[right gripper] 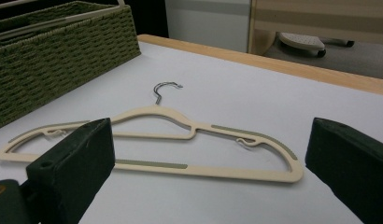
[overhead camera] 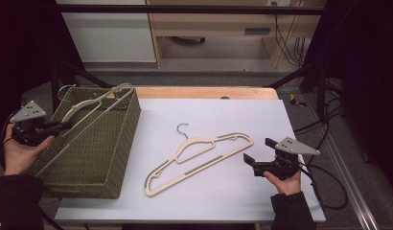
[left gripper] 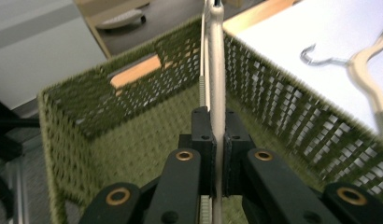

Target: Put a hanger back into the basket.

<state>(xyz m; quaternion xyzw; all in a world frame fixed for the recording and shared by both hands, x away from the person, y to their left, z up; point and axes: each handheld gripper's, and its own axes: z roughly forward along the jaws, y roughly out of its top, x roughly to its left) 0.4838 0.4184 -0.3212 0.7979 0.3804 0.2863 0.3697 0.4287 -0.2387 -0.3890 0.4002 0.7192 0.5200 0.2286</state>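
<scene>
A cream hanger slants across the green woven basket, one end up on the far rim. My left gripper is shut on its lower end at the basket's left side; in the left gripper view the hanger's bar runs up from between the closed jaws of the left gripper. A second cream hanger with a metal hook lies flat on the white table. My right gripper hovers open at that hanger's right end. In the right gripper view the second hanger lies ahead of the right gripper.
The white table top has a wooden strip along its far edge. Cables trail off the right side. A wooden shelf unit and a white cabinet stand on the floor beyond the table.
</scene>
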